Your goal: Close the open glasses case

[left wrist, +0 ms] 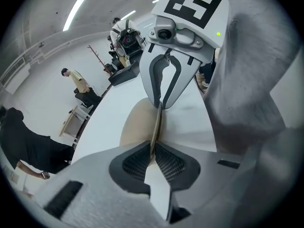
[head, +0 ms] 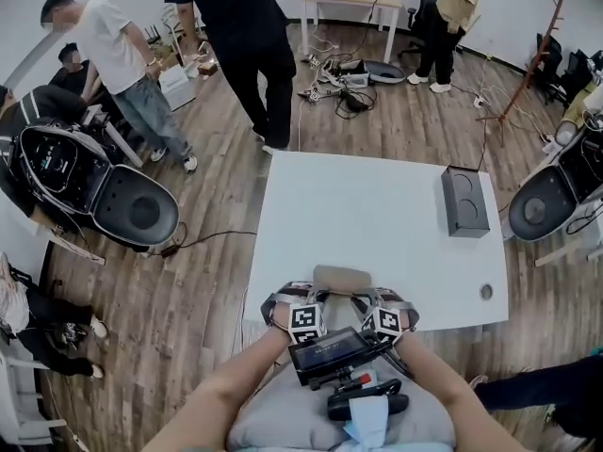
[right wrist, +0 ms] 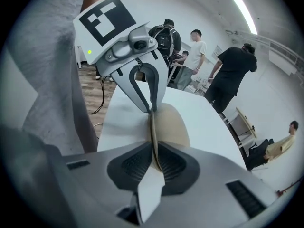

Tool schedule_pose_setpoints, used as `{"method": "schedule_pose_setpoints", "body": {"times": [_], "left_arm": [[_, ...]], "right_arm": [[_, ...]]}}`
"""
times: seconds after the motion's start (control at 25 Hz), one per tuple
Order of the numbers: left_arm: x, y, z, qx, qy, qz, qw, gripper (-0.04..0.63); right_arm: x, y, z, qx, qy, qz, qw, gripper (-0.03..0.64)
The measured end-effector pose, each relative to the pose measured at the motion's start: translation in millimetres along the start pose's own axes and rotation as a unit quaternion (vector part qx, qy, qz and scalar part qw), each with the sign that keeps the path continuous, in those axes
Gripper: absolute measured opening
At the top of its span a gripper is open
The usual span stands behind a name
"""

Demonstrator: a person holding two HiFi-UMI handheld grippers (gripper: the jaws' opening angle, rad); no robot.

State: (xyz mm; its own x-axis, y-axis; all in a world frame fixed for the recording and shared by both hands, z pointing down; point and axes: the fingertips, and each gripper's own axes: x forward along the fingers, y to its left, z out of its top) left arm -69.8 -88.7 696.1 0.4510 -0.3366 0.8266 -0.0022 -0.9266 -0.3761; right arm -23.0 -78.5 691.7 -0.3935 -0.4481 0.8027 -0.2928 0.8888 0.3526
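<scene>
At the near edge of the white table (head: 377,205), the head view showed the tan case (head: 341,277) between the left gripper (head: 285,301) and the right gripper (head: 393,301). A black box (head: 464,201) sat well apart at the far right. The grip itself could not be made out there.

The left gripper view showed it: the left gripper's jaws were almost together, pinching a thin edge of the case, and the right gripper's tips pinched the same edge opposite. A black-and-white square marker (left wrist: 192,4) topped that gripper.

The right gripper view showed its own jaws nipping that edge too, with people (right wrist: 232,75) standing beyond the table.
</scene>
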Motion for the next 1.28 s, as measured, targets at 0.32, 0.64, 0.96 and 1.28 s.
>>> {"method": "schedule_pose_setpoints", "body": {"times": [0.32, 0.64, 0.96, 1.28], "left_arm": [[12.8, -2.9, -5.4, -0.017, 0.028, -0.010, 0.9994, 0.040], [14.2, -4.2, -8.3, -0.026, 0.033, -0.014, 0.9990, 0.040], [17.2, -3.2, -7.5, -0.023, 0.035, -0.020, 0.9989, 0.040], [22.2, -0.8, -5.8, -0.025, 0.032, -0.026, 0.9989, 0.040]], "right_arm": [[18.6, -5.4, -4.4, -0.017, 0.050, -0.024, 0.998, 0.049], [18.1, -4.2, -6.1, -0.004, 0.037, -0.019, 0.999, 0.049], [20.6, -1.7, -10.3, -0.002, 0.044, -0.018, 0.999, 0.049], [-3.5, -13.8, 5.9, 0.108, -0.093, 0.020, 0.990, 0.049]]}}
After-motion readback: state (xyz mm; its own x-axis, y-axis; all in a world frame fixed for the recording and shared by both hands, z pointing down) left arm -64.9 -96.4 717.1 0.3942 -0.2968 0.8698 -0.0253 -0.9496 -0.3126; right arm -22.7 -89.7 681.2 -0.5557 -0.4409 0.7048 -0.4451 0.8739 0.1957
